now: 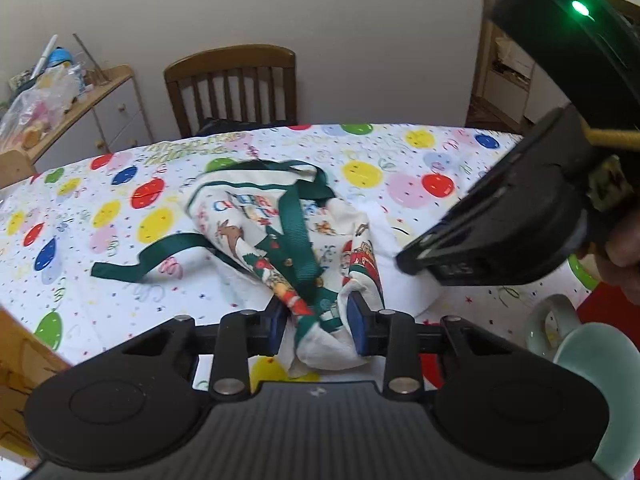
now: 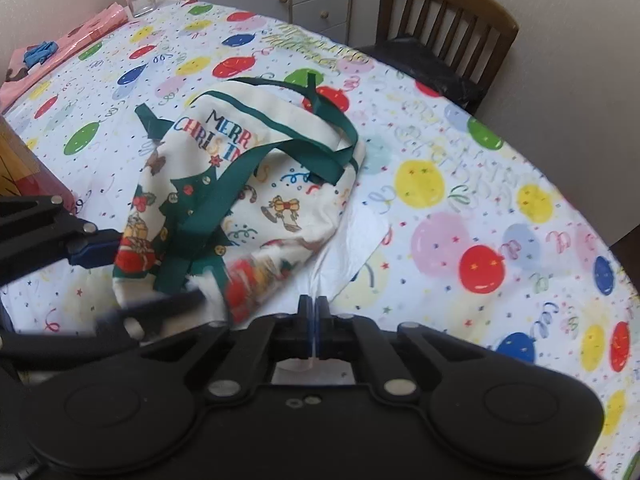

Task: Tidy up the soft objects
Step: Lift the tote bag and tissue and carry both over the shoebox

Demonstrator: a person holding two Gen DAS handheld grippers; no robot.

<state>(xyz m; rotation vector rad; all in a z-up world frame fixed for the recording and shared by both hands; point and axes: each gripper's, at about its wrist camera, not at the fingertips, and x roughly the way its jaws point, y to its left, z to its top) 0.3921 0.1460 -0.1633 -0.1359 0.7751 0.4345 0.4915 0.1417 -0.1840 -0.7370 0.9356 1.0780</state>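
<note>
A: What has the left gripper (image 1: 318, 326) got?

B: Its blue pads (image 1: 356, 330) pinch a bunched corner of the cream cloth Christmas apron with green webbing straps (image 1: 280, 236). The rest of the apron lies crumpled just ahead of the fingers on the white plastic tablecloth printed with coloured balloons (image 1: 400, 168).

A: And the right gripper (image 2: 315, 316)?

B: Pressed together, with only a thin edge of white cloth or sheet (image 2: 352, 240) between its pads; I cannot tell which. The apron sits ahead and to its left.

A: Anything nearby?

B: A pale green ceramic mug (image 1: 560, 328) stands to the right of the left gripper, and a brown wooden slat-back chair (image 1: 234, 84) is beyond the table.
</note>
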